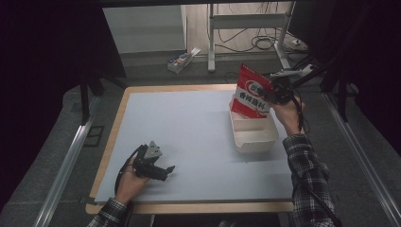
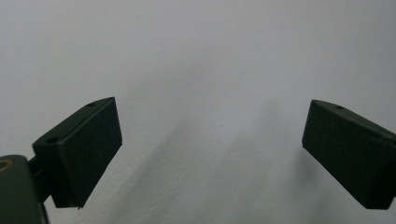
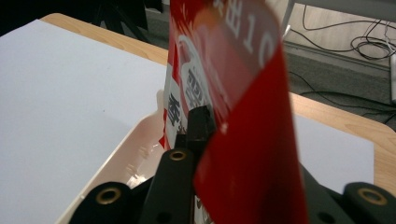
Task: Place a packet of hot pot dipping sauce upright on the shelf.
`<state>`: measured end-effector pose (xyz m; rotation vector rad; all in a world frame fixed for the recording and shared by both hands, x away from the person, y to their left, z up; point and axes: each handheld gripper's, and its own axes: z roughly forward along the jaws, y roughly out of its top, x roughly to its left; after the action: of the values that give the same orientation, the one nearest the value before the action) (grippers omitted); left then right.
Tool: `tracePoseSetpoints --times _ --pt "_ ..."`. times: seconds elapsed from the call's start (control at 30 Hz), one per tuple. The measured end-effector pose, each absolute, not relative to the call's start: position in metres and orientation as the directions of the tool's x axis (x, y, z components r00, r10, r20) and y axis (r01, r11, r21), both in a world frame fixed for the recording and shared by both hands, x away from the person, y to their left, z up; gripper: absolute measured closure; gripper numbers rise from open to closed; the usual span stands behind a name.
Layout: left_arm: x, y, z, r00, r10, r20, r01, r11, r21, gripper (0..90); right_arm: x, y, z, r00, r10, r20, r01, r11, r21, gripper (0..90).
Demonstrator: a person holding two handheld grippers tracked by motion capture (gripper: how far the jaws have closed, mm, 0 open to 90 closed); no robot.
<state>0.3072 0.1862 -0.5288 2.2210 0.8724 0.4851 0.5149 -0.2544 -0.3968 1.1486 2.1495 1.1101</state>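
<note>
Right gripper (image 1: 278,92): over the far right part of the desk (image 1: 189,137), held by the person's right hand (image 1: 288,113), checked sleeve coming in from the near right edge. Its fingers (image 3: 198,126) are clamped on a red and white packet (image 1: 251,92) with printed characters on its face. In the right gripper view the packet (image 3: 243,116) stands edge-on between the two black fingers, one pressed flat against its printed side; the other is hidden behind the film.

Packet: upright, slightly tilted, its lower edge down inside the far end of a white tray (image 1: 257,139). The tray sits near the right edge of the desk, long side running from near to far; the near part of the tray is bare. The tray's rim (image 3: 116,158) shows just below the packet in the right gripper view.

Left gripper (image 1: 153,165): low over the near left corner of the desk, held by the left hand (image 1: 130,182), well apart from tray and packet. Fingers (image 2: 84,149) spread wide, with only the pale desk surface (image 2: 210,70) between them.

Beyond the far edge: a small box (image 1: 179,61) on the floor, cables by a frame's legs.
</note>
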Motion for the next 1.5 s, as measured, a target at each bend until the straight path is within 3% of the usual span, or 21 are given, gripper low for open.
tracePoseSetpoints --times 0.2,0.5,0.7,1.5 --pt "0.307 0.186 -0.529 0.705 0.704 0.087 0.446 -0.536 0.717 4.6 0.514 -0.252 -0.393 -0.537 0.843 -0.032 0.462 0.326 0.825 65.3" --pt "0.307 0.186 -0.529 0.707 0.702 0.086 0.446 -0.537 0.716 4.7 0.518 -0.25 -0.393 -0.538 0.843 -0.007 0.488 0.319 0.812 31.3" --pt "0.307 0.186 -0.529 0.705 0.703 0.086 0.445 -0.534 0.719 4.7 0.519 -0.248 -0.395 -0.539 0.842 -0.002 0.491 0.316 0.812 18.6" --pt "0.307 0.187 -0.528 0.704 0.706 0.08 0.445 -0.526 0.724 4.6 0.495 -0.25 -0.385 -0.584 0.811 -0.031 0.455 0.359 0.815 7.0"
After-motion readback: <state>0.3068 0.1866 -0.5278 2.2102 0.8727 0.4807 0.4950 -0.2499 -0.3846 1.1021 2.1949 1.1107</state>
